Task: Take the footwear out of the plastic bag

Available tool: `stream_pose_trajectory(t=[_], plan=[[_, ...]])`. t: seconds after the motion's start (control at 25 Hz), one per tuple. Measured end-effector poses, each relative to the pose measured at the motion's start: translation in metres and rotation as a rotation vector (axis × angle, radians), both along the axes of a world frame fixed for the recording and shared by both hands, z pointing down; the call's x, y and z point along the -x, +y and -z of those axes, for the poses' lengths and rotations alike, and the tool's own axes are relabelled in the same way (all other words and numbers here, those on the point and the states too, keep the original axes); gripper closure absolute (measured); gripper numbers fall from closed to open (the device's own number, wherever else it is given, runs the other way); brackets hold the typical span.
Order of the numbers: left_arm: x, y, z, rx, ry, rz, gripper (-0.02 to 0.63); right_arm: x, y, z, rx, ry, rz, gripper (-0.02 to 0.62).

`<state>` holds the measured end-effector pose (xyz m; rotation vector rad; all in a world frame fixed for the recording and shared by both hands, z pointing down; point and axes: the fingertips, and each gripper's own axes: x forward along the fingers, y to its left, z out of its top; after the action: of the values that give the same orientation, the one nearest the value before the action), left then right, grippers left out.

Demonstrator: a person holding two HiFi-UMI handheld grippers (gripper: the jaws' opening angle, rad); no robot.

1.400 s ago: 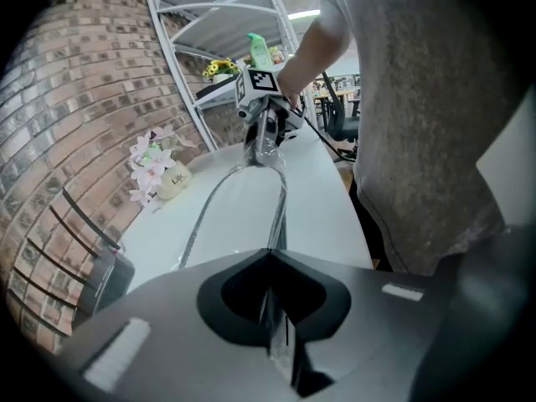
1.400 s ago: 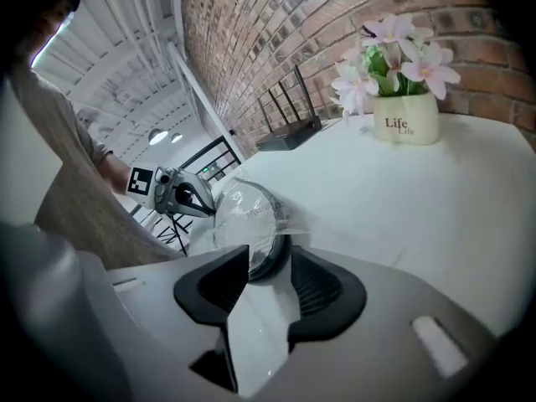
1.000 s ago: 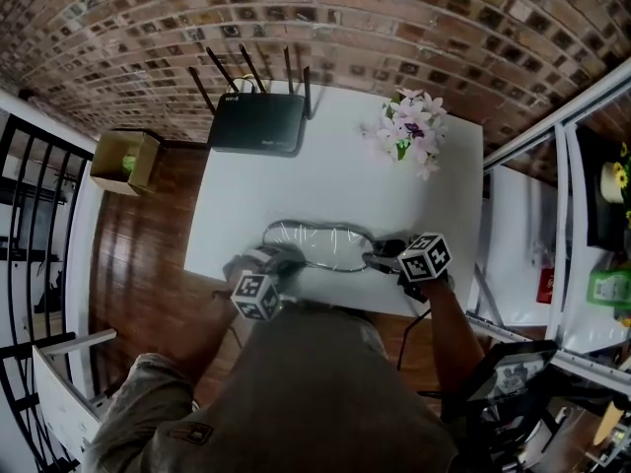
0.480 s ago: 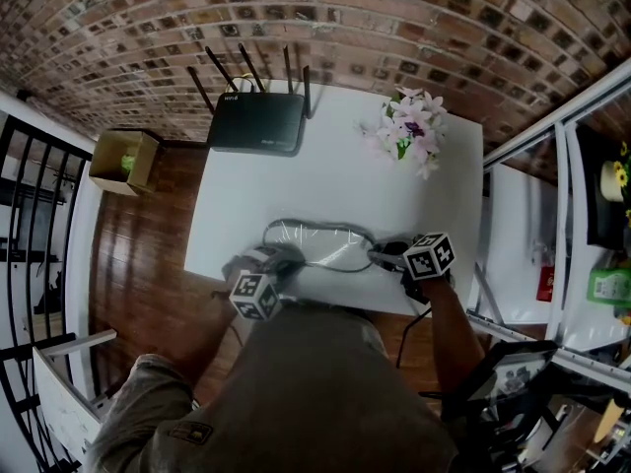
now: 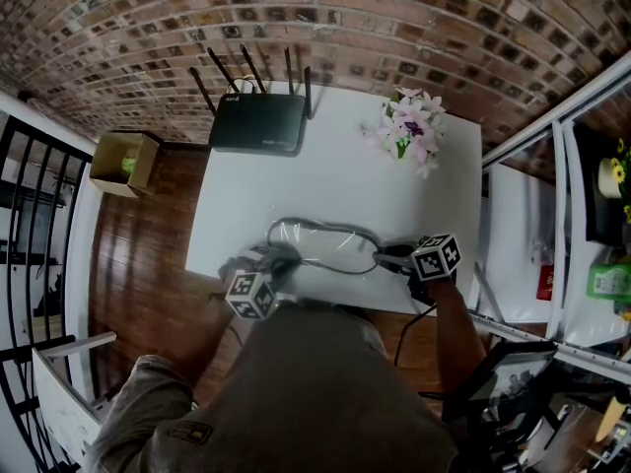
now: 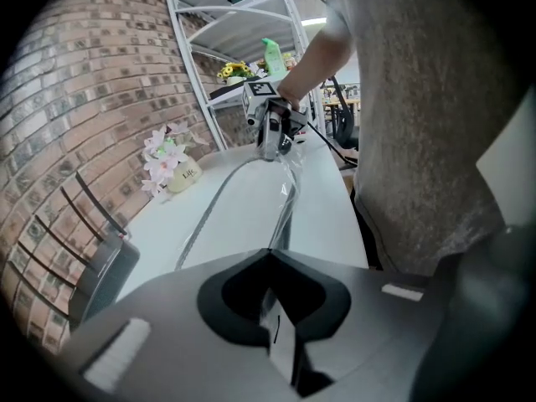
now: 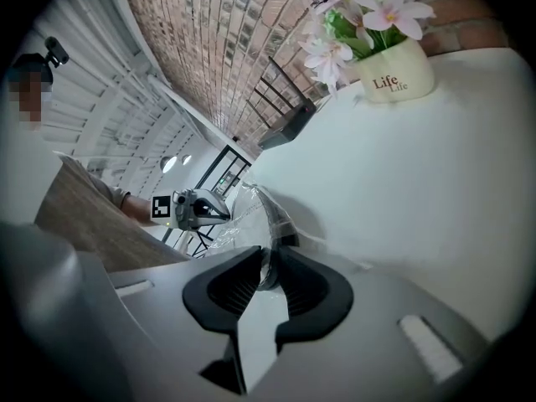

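Note:
A clear plastic bag (image 5: 320, 246) lies across the front of the white table (image 5: 335, 180). Dark footwear (image 5: 296, 228) shows through it only as a thin dark outline. My left gripper (image 5: 279, 262) is shut on the bag's left end. My right gripper (image 5: 381, 257) is at the bag's right end, its jaws closing on the bunched plastic. In the right gripper view the film (image 7: 249, 214) and a dark strip (image 7: 277, 222) run into my right gripper (image 7: 270, 262). The left gripper view shows the bag (image 6: 289, 174) stretched from my left gripper (image 6: 272, 254) towards the right one (image 6: 272, 151).
A black router (image 5: 258, 123) with antennas stands at the table's back. A white pot of pink flowers (image 5: 412, 131) is at the back right. A cardboard box (image 5: 126, 161) sits on the wooden floor to the left. Metal shelving (image 5: 582, 215) stands to the right.
My right gripper has shifted slightly to the right and its jaws have come closer together around the bag's end. The left gripper has barely moved.

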<state>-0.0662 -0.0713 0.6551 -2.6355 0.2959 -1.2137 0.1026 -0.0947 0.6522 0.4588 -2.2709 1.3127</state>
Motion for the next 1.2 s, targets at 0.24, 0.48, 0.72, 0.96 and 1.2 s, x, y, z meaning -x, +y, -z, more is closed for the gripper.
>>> stream_pose_trajectory(t=[0.24,0.48,0.72,0.96,1.2], plan=[[0.013,-0.004,-0.001,-0.005,0.002,0.046,0.604,0.001,0.006,0.001,0.009,-0.025,-0.017,0.518],[0.022,-0.002,-0.003,-0.009,-0.006,0.073,0.604,0.000,0.012,0.000,0.018,-0.045,-0.033,0.520],[0.031,-0.004,-0.004,-0.006,-0.008,0.111,0.604,-0.005,0.015,0.001,0.019,-0.049,-0.043,0.521],[0.045,-0.009,-0.005,-0.004,-0.010,0.153,0.604,-0.013,0.017,0.002,0.017,-0.044,-0.057,0.522],[0.042,-0.006,-0.002,0.013,0.010,0.133,0.592,-0.014,0.018,0.000,0.021,-0.031,-0.068,0.522]])
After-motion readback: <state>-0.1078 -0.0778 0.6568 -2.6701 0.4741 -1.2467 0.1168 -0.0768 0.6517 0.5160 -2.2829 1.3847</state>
